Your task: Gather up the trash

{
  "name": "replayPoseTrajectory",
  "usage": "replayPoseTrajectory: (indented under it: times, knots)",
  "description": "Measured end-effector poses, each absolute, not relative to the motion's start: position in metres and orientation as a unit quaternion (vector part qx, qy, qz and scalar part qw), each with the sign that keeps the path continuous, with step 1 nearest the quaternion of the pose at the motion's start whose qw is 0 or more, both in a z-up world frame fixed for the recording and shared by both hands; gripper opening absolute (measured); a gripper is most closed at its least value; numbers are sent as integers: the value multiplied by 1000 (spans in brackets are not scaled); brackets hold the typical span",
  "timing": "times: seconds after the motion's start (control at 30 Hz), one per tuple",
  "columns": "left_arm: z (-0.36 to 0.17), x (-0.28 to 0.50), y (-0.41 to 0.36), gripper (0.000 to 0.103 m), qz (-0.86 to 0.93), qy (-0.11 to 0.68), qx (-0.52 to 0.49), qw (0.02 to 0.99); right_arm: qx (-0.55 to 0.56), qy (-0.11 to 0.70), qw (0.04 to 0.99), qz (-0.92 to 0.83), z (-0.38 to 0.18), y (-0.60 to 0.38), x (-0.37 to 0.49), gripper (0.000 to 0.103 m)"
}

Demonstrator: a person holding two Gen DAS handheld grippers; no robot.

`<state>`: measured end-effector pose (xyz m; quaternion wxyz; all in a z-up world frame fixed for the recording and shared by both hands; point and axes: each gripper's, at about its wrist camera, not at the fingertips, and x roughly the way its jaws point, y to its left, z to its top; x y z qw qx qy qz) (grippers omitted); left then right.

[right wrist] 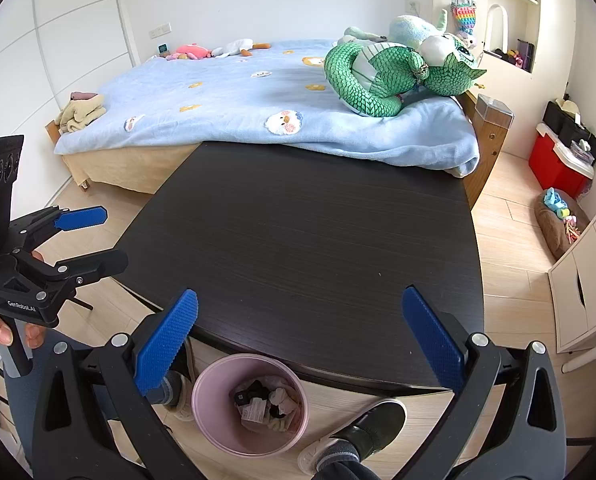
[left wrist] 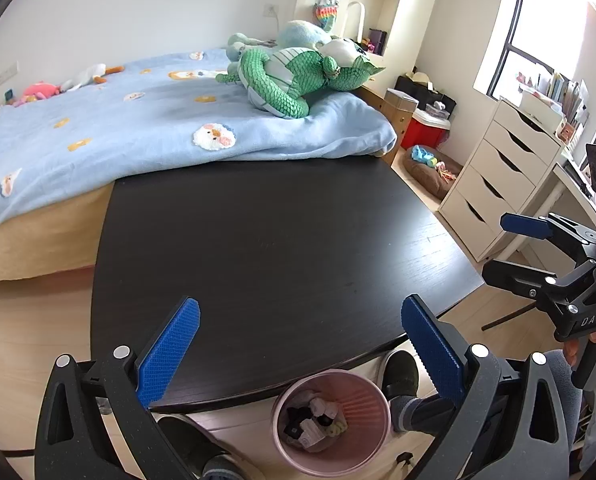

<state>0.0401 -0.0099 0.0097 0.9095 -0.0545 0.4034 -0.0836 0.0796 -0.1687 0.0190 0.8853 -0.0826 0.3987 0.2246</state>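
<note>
Folded towels (right wrist: 81, 112) in right view only, left gripper (left wrist: 300, 350) agape

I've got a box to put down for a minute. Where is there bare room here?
The whole dark table top is bare, from the blanket's edge at the far side to the near edge above the pink bin. The floor by the bin is crowded with feet, and the bin already holds trash.

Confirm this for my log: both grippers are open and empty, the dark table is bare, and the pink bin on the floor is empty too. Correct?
Not quite. The pink bin is not empty: the right wrist view shows crumpled scraps inside it. The rest stands: left gripper and right gripper are open and hold nothing, and the dark table is bare.
</note>
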Motion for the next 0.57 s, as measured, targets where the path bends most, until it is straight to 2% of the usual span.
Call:
replayPoseTrajectory:
  times: [0.57]
  knots:
    - [8,40,-10,97,-74,403,-37,911,-82,397,887,222,19,-171,77,100]
